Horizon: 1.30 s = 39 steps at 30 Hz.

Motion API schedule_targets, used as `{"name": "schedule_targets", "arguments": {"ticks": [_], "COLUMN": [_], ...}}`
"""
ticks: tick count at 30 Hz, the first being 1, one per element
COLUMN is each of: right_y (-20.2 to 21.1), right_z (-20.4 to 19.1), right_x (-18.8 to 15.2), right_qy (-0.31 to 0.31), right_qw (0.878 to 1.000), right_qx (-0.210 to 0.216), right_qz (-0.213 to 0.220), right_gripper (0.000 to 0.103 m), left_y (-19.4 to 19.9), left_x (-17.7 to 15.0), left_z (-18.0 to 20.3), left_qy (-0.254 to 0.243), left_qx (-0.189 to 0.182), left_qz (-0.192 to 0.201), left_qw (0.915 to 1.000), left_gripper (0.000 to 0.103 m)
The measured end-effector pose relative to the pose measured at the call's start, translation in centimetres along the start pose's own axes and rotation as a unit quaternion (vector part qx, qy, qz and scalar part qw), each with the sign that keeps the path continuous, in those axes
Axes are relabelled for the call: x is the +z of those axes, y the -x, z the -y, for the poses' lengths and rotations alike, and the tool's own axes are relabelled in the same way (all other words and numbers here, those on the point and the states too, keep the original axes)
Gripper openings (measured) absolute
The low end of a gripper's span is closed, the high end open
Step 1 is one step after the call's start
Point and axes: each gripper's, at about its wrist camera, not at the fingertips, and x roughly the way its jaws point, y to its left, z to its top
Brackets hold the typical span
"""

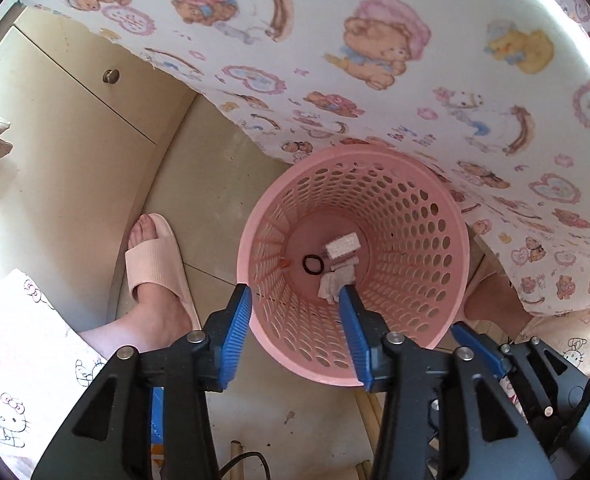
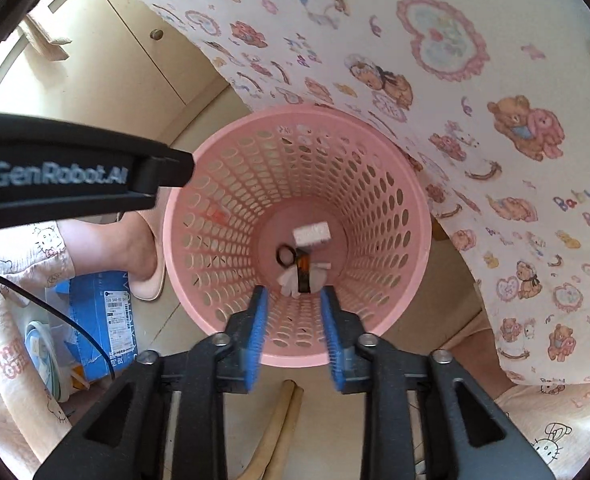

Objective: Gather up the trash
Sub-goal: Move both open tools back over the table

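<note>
Grippers, left [image 1: 295, 294] and right [image 2: 293, 295], hang parted, empty, above basket [image 2: 231, 132].

The right gripper [image 2: 293, 312] points straight down over a pink perforated basket [image 2: 223, 184] on the floor, its blue pads parted with nothing between them. At the basket's bottom lie a white block [image 2: 312, 234], a dark ring [image 2: 285, 257], crumpled white paper [image 2: 291, 282] and a dark strip — blurred. The left gripper's black body [image 2: 75, 172] reaches in from the left. A cartoon-printed cloth [image 2: 435, 80] hangs beside the basket; a slippered foot [image 2: 143, 268] and a blue box [image 2: 99, 320] sit left of it.
</note>
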Motion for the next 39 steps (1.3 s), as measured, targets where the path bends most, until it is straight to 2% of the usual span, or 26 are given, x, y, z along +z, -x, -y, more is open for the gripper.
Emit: {"name": "schedule_targets", "arguments": {"ticks": [1,4,9,15,20,24,26,30,32,36,39], "right_y": [0.0,0.4,2.2,7.1,12.7,16.3,18.2,22.0,23.6,25.6,26.1], "right_z": [0.1,0.2,0.3,0.1,0.4,1.6,2.6,5.0,6.4,8.7,10.7], "right_x": [0.0,0.0,0.1,0.0,-1.3,-1.2,-0.8,1.4,2.8,5.4,7.8], "right_qy": [-0.002,-0.005,-0.012,-0.012,-0.034,-0.05,-0.06,-0.056,-0.062,-0.064,-0.069], "right_qw": [1.0,1.0,1.0,0.994,0.973,0.957,0.948,0.934,0.926,0.916,0.919], "right_qx": [0.0,0.0,0.005,0.008,-0.032,-0.016,-0.022,-0.035,-0.043,-0.049,-0.034], "right_qz": [0.001,0.007,0.028,0.104,0.228,0.284,0.313,0.352,0.37,0.392,0.386], "right_gripper": [0.044,0.045,0.046,0.048,0.052,0.052,0.052,0.053,0.056,0.058,0.058], "left_y": [0.2,1.0,4.2,8.4,12.1,15.9,18.1,21.7,23.1,24.2,24.5], "left_x": [0.0,0.0,-0.5,-1.2,-1.0,0.1,1.1,3.8,5.1,8.6,10.7], "left_z": [-0.1,-0.5,-1.4,-1.6,-1.6,-1.1,-0.9,-0.4,-0.3,-0.4,-0.3], "left_qy": [0.0,0.002,0.018,0.011,0.014,-0.007,-0.015,-0.028,-0.021,-0.012,-0.007], "left_qx": [0.0,0.002,0.005,0.015,0.014,0.015,0.018,0.035,0.031,0.023,0.009], "left_qz": [0.001,0.012,0.066,0.127,0.183,0.223,0.245,0.284,0.297,0.29,0.278], "left_qw": [1.0,0.9999,0.9976,0.9917,0.9829,0.9748,0.9693,0.9578,0.9542,0.9566,0.9604], "left_gripper": [0.044,0.044,0.044,0.044,0.044,0.046,0.054,0.06,0.067,0.074,0.074]}}
